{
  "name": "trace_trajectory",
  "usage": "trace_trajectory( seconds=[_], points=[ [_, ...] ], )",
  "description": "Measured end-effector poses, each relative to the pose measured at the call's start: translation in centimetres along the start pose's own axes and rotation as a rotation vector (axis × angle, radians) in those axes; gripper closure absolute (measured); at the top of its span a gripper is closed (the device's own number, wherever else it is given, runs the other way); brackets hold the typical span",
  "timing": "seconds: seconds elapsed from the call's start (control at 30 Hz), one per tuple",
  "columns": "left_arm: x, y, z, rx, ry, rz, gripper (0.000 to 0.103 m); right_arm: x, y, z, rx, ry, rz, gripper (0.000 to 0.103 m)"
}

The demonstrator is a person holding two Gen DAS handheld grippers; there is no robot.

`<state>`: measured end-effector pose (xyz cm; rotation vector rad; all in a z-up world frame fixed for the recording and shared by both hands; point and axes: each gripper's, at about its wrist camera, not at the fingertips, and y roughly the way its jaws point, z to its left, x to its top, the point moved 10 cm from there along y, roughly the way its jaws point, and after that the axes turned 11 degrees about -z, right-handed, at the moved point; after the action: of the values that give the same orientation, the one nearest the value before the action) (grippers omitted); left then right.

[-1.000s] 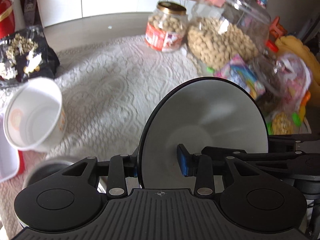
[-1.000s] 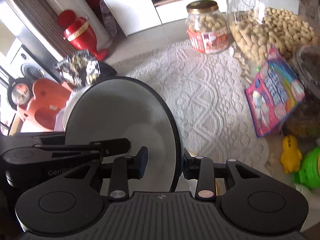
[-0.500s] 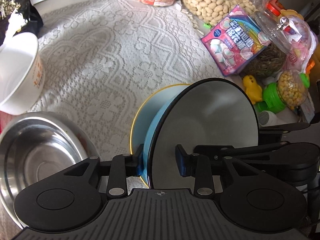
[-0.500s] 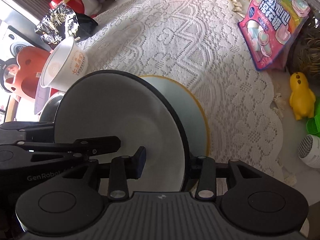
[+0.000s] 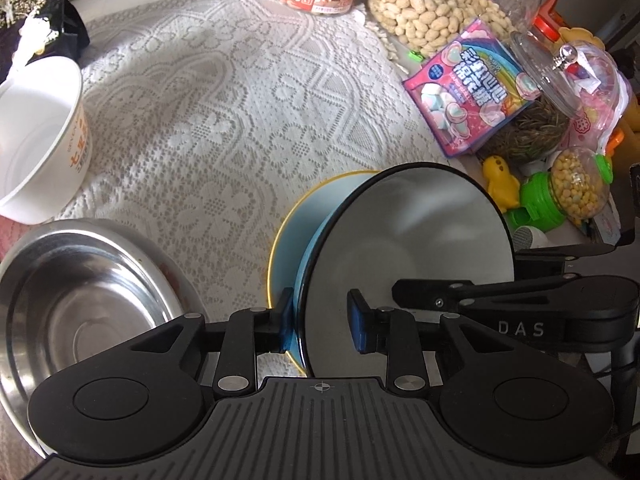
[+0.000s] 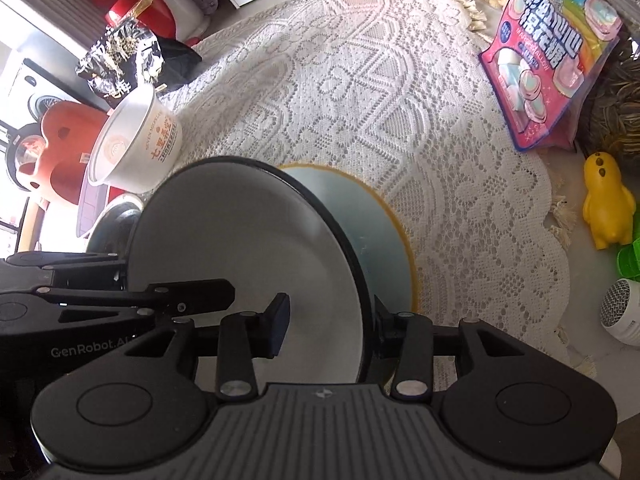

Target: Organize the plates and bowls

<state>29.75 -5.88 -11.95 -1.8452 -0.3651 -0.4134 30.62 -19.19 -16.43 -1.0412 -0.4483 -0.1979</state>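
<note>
A bowl [image 5: 408, 240] with a white inside, black rim and blue outside sits over a pale blue plate with a yellow rim [image 5: 304, 220] on the lace cloth. My left gripper [image 5: 322, 322] straddles the bowl's near rim. Its jaws are closing, with one pad against the blue outside and the other inside. In the right wrist view the bowl [image 6: 240, 248] covers most of the blue plate [image 6: 380, 232]. My right gripper [image 6: 330, 320] grips the opposite rim, one finger inside and one behind the wall. Whether the bowl's base touches the plate is hidden.
A steel bowl [image 5: 80, 300] lies just left of the plate, with a white paper bowl [image 5: 36, 132] beyond it. A marshmallow bag [image 5: 468, 88], a yellow duck [image 5: 500, 184], peanut jars [image 5: 420, 20] and small toys crowd the right side. Lace cloth [image 5: 220, 120] stretches ahead.
Both grippers sank and tipped downward with the bowl. The blue plate and the steel bowl came into view, and the bowl now sits over the plate. The left jaws narrowed.
</note>
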Motion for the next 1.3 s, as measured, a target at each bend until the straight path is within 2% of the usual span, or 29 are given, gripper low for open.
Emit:
trace_trajectory(
  seconds=[0.37, 0.47, 0.67, 0.77, 0.87, 0.9, 1.03, 1.1, 1.2, 1.3],
  points=[
    [1.0, -1.7, 0.4, 0.033, 0.05, -0.061, 0.073, 1.3, -1.4, -0.4, -0.044, -0.016, -0.057, 0.059],
    [1.7, -3.1, 0.5, -0.024, 0.038, -0.092, 0.074, 1.8, -2.1, -0.3, -0.071, -0.027, -0.072, 0.059],
    [3.5, -5.5, 2.3, -0.112, 0.031, -0.178, 0.074, 4.2, -4.3, 1.2, -0.133, -0.068, -0.158, 0.057],
    [4.8, -6.5, 5.3, -0.142, -0.01, -0.234, 0.074, 5.7, -4.5, 3.4, -0.159, -0.105, -0.186, 0.057],
    [6.8, -8.3, 10.4, -0.162, -0.106, -0.339, 0.074, 7.2, -3.5, 6.5, -0.166, -0.147, -0.188, 0.057],
    [7.5, -9.0, 12.6, -0.145, -0.158, -0.391, 0.073, 7.7, -3.0, 7.6, -0.168, -0.162, -0.186, 0.057],
    [9.8, -10.5, 20.5, -0.053, -0.297, -0.443, 0.073, 9.6, 0.2, 13.1, -0.131, -0.203, -0.169, 0.057],
    [10.1, -10.3, 23.7, 0.028, -0.347, -0.454, 0.073, 10.6, 2.0, 15.8, -0.095, -0.215, -0.164, 0.057],
    [9.9, -8.6, 27.4, 0.128, -0.384, -0.43, 0.073, 12.6, 5.1, 18.9, -0.075, -0.213, -0.168, 0.057],
    [9.1, -7.1, 29.6, 0.132, -0.432, -0.385, 0.073, 13.9, 8.1, 20.6, -0.103, -0.229, -0.183, 0.057]
  ],
)
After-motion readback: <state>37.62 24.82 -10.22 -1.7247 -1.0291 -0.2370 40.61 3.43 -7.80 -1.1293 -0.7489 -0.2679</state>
